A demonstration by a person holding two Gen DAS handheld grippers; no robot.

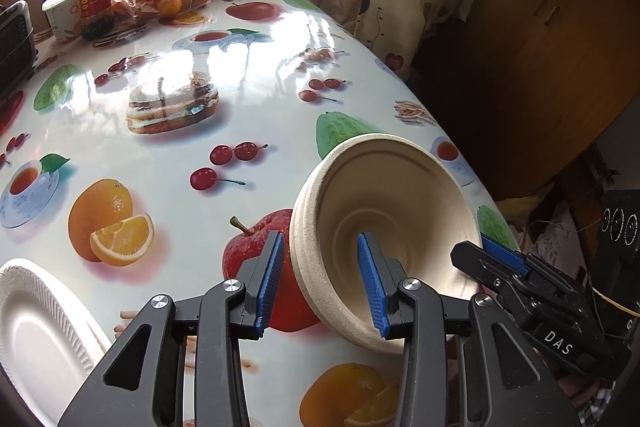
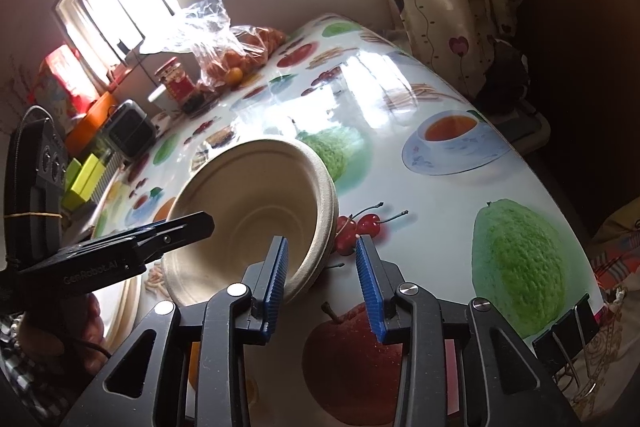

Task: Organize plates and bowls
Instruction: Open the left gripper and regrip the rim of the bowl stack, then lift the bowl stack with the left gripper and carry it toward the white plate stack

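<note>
Grip looks sketchy: my left hand-held gripper [image 1: 320,279] straddles the wall of the bowl stack [image 1: 384,227] at its 8 o'clock without pinching it, and the right hand-held gripper [image 2: 322,281] straddles 4 o'clock just as loosely. Tilted near the table [image 1: 168,147] edge, that stack could slip off or split.
</note>
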